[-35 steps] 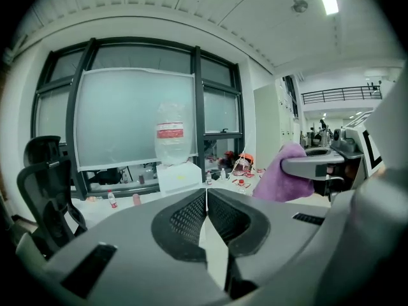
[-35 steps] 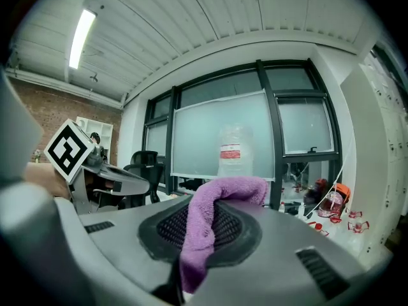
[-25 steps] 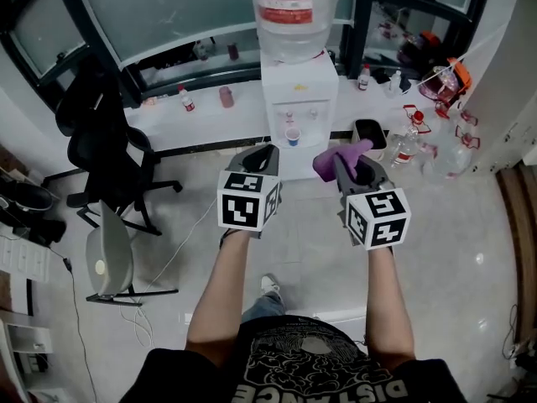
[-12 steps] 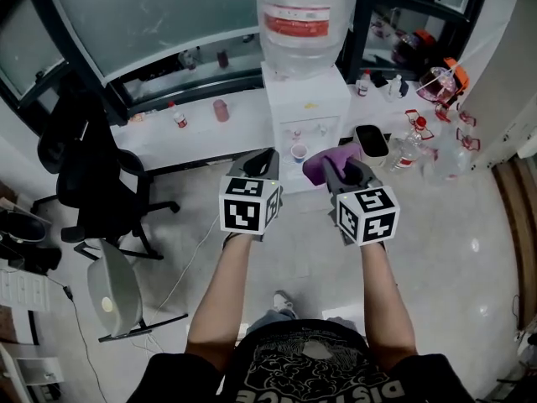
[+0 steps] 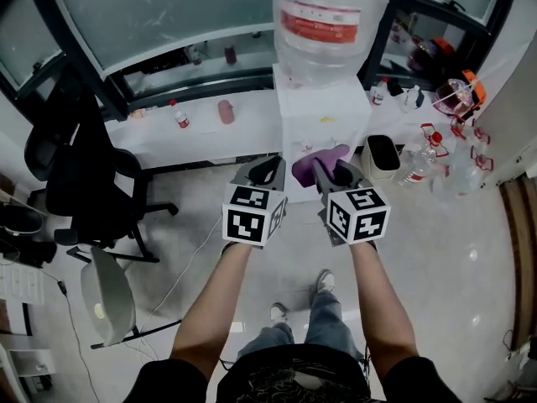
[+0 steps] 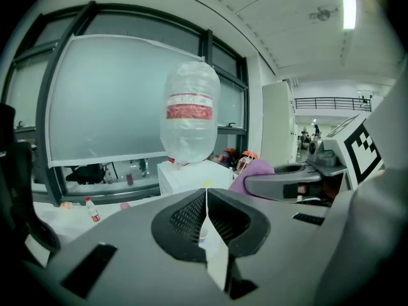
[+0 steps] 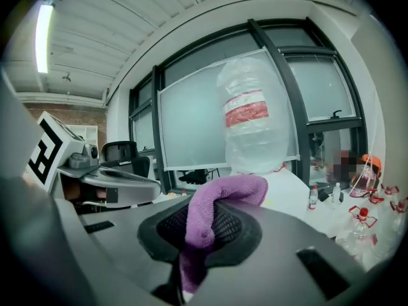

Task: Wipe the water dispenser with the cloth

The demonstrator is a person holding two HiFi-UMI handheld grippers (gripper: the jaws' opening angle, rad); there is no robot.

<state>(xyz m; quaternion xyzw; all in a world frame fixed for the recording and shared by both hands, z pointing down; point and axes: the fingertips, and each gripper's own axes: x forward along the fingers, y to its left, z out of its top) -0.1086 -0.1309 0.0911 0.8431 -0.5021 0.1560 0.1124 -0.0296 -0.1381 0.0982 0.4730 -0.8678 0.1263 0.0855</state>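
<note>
The white water dispenser (image 5: pixel 323 116) stands against the window ledge with a clear bottle (image 5: pixel 329 23) with a red label on top; it also shows ahead in the left gripper view (image 6: pixel 191 171) and the right gripper view (image 7: pixel 287 183). My right gripper (image 5: pixel 329 172) is shut on a purple cloth (image 5: pixel 323 159), which drapes over its jaws (image 7: pixel 213 212) just short of the dispenser's front. My left gripper (image 5: pixel 267 171) hangs beside it, shut with nothing in it (image 6: pixel 206 218).
A black office chair (image 5: pixel 80 175) and a grey stool (image 5: pixel 109 296) stand at the left. A small dark bin (image 5: pixel 382 158) and several clear bottles (image 5: pixel 436 166) sit right of the dispenser. Small bottles (image 5: pixel 180 117) line the white ledge.
The person has walked closer to the dispenser; it now looms larger and nearer. Both grippers stay level in front, the cloth still held in the right one.
</note>
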